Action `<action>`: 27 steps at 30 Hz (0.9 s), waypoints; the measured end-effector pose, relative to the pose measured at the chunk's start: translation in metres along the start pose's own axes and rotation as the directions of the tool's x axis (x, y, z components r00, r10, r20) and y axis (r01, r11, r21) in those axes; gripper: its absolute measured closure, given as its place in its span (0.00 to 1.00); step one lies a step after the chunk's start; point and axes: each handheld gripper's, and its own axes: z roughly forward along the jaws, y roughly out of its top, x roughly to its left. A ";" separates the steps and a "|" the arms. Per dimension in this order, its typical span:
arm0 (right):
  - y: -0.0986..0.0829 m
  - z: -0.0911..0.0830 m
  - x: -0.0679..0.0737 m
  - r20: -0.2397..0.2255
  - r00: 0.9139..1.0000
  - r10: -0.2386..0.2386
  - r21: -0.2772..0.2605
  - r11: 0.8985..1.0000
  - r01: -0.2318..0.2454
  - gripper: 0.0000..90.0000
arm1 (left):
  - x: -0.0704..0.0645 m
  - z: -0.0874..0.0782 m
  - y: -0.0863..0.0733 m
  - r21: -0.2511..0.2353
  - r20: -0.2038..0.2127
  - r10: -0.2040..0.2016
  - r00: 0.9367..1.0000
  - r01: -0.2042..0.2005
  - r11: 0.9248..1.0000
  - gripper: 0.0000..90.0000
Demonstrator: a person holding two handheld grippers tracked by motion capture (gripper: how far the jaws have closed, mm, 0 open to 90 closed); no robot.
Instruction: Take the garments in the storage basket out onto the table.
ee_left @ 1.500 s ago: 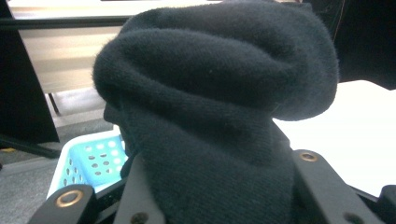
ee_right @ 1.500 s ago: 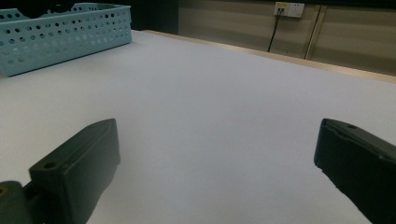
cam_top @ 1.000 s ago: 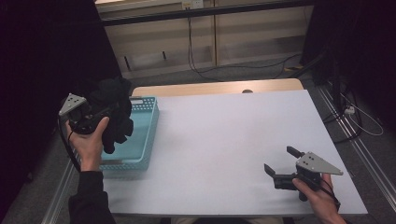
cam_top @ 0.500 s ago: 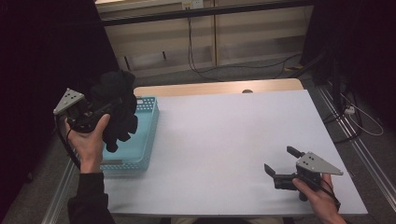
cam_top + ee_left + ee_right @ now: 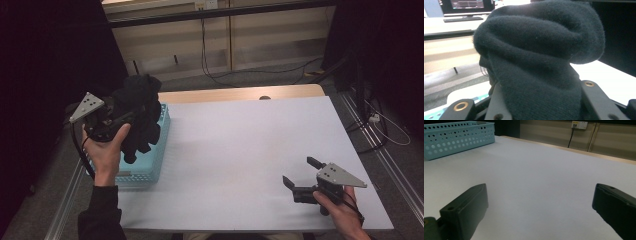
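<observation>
A bunched black knitted cloth hangs above the light blue perforated basket at the table's left edge. My left gripper is shut on the cloth, held up in a hand, and its loose end dangles toward the basket. In the left gripper view the cloth bulges up between the two jaws of my left gripper and hides their tips. My right gripper stands open near the front right of the white table. Nothing lies between the jaws of my right gripper.
The basket appears far left in the right gripper view, across the bare white tabletop. A wooden strip runs along the table's far edge. Cables lie on the floor beyond. Dark curtains flank both sides.
The left gripper has lifted the black cloth a little higher over the basket and shifted it slightly rightward. The right gripper has stayed in place, open.
</observation>
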 end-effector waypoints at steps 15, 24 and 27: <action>0.000 0.000 0.000 -0.002 1.000 -0.002 0.002 1.000 0.002 0.00 | -0.029 0.020 -0.002 0.004 0.080 0.030 0.996 -0.031 1.000 0.70; 0.000 0.000 0.000 -0.005 1.000 -0.004 0.002 1.000 0.004 0.00 | -0.048 0.043 -0.011 0.034 0.108 -0.002 0.994 -0.002 0.999 0.70; 0.000 0.000 0.000 -0.003 1.000 -0.004 0.002 1.000 0.004 0.00 | -0.053 0.048 -0.013 0.038 0.124 -0.006 0.992 0.001 0.999 0.70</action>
